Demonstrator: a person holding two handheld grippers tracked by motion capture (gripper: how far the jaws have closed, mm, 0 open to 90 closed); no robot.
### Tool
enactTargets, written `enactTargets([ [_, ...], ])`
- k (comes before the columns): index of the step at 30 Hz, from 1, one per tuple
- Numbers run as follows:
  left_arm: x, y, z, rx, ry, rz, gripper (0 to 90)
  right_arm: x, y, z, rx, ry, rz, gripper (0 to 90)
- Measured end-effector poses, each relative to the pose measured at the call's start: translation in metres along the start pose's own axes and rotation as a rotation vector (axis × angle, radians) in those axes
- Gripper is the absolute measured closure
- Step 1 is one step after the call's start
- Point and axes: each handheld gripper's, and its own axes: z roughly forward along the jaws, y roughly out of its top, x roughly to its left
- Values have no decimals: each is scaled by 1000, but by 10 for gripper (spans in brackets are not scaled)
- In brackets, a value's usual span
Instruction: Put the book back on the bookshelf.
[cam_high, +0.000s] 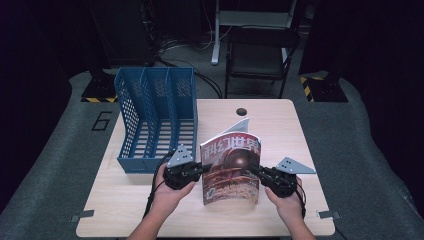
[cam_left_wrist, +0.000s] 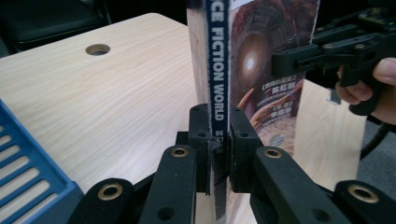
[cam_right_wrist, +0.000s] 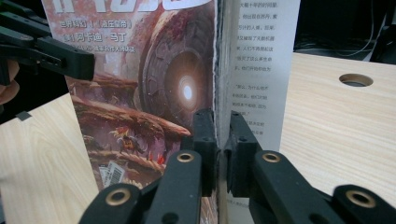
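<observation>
High view: a magazine (cam_high: 231, 170) is held upright on its lower edge near the front of the table (cam_high: 125, 200), gripped at both side edges, with a blue file rack (cam_high: 156, 117) lying just to its left.

Left gripper (cam_high: 201, 170): jaws closed tight on the spine edge; in the left gripper view the spine (cam_left_wrist: 217, 70) is seen pinched between the two black pads.

Right gripper (cam_high: 256, 171): jaws nearly closed on the open page edge. In the right gripper view the near pad is set against the cover, while a narrow gap appears beside the far pad, so this hold is judged the weaker.

Risks, as judged:
- Pages could slip from the right jaws, since a loose leaf (cam_right_wrist: 261, 70) is already fanned away from the cover.
- The thin body could buckle or sag if the grippers are drawn together.
- The lower corner could catch on the rack wall during a move leftward.

Appearance: glossy cover with reddish-brown science-fiction artwork around a glowing disc, white Chinese title lettering, a blue spine with white print, slightly frayed edges, a barcode at the lower corner.
</observation>
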Motion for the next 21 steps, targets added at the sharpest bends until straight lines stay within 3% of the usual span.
enactTargets([
  [2,-1,-1,-1,-2,-5,-10,836,-2,-2,-1,-1,8,14,793],
  [7,-4,-3,-5,-6,-29,8,838,-3,-7,-1,41,17,22,723],
  [13,-8,-3,-7,4,-39,16,838,-4,-16,3,126,41,34,673],
  [18,-9,-3,-8,14,-48,26,838,-6,-28,7,209,52,65,673],
  [21,-10,-3,-9,17,-55,31,838,-8,-35,10,253,54,57,673],
])
